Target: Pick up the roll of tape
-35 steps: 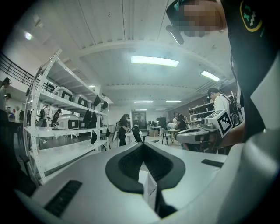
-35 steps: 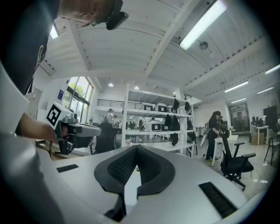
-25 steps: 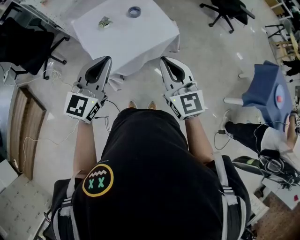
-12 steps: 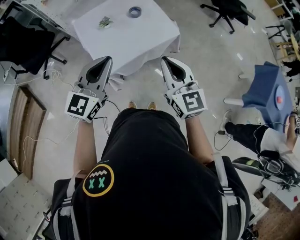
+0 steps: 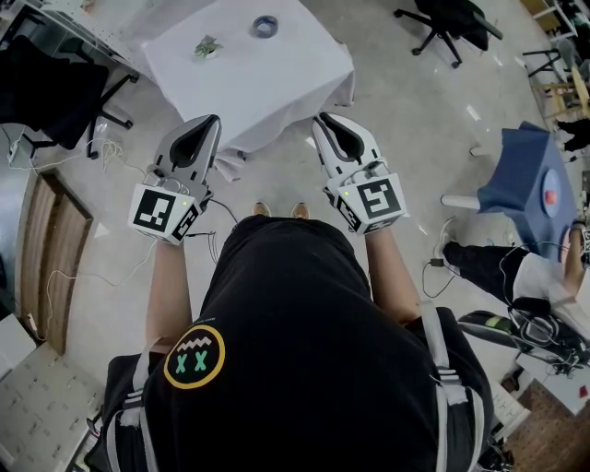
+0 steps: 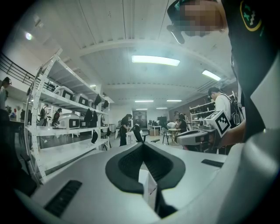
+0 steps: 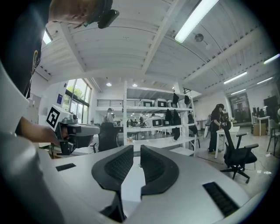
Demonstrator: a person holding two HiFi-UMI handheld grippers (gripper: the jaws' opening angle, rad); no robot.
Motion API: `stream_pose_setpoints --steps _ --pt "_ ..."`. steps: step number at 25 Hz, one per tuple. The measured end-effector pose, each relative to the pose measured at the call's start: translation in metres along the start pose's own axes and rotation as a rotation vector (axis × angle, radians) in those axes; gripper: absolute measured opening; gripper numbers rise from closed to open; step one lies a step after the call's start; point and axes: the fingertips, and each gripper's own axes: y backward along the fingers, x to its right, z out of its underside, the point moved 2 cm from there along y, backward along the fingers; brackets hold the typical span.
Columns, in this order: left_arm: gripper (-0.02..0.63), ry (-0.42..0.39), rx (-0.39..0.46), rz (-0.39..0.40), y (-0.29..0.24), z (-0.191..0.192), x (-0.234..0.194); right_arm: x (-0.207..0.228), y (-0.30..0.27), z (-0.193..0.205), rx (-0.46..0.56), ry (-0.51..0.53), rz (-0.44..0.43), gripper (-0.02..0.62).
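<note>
Both tongs are hovering short of the surface [image 5: 277, 88] in the head view, the roll of tape [image 5: 265, 24] lying near its far edge. Left gripper view: my left tongs [image 6: 142, 144] are sitting closed, empty. Right gripper view: my right tongs [image 7: 136, 148] have just been opening a crack, empty.

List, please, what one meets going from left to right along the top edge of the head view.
Black chair on a wheeled base → small green and white object → blue roll of tape → black wheeled office chair
</note>
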Motion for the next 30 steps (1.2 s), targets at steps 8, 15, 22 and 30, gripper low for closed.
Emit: stream_pose_setpoints --steps 8,15,22,30 --pt "0.017 -0.006 -0.006 0.007 -0.001 0.002 -0.003 -0.007 -0.008 0.004 -0.027 0.015 -0.047 0.238" --pt "0.017 -0.004 -0.002 0.004 -0.008 0.003 -0.003 -0.012 -0.014 0.011 -0.051 0.044 -0.117 0.533" --pt "0.017 -0.005 -0.003 0.006 -0.011 0.002 0.001 -0.012 -0.013 0.015 -0.076 0.048 -0.135 0.598" --pt "0.017 -0.015 -0.009 0.002 -0.016 -0.001 0.007 -0.003 -0.006 0.014 -0.069 0.051 -0.133 0.598"
